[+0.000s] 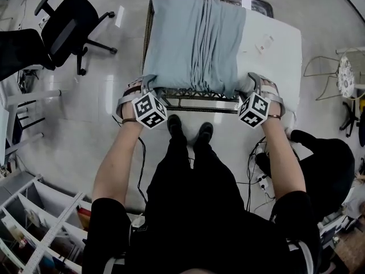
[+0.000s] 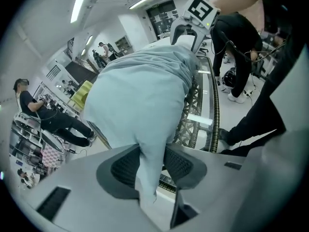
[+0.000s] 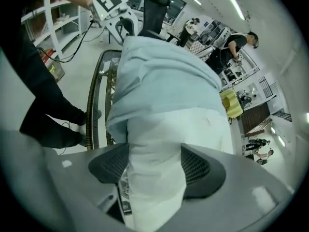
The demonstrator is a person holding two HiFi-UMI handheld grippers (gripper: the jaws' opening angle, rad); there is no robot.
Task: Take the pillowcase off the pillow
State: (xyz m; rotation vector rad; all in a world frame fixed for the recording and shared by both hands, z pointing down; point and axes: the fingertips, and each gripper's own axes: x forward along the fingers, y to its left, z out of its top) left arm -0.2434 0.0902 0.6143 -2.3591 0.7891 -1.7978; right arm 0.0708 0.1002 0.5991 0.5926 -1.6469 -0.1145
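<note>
Fingers [image 2: 124, 167] of the left gripper [image 2: 151, 164] are drawn in narrow, pinching a fold of the pale blue pillowcase [image 1: 191, 39] at the near left corner of the counter [image 1: 199, 103]. The right gripper [image 3: 155, 166] has its fingers [image 3: 200, 167] set wider, clamped on the bare white corner of the pillow [image 1: 274, 44] at the near right corner. The pillow lies flat on the counter. The pillowcase covers its left part, bunched in lengthwise folds, and its white right side is uncovered.
</note>
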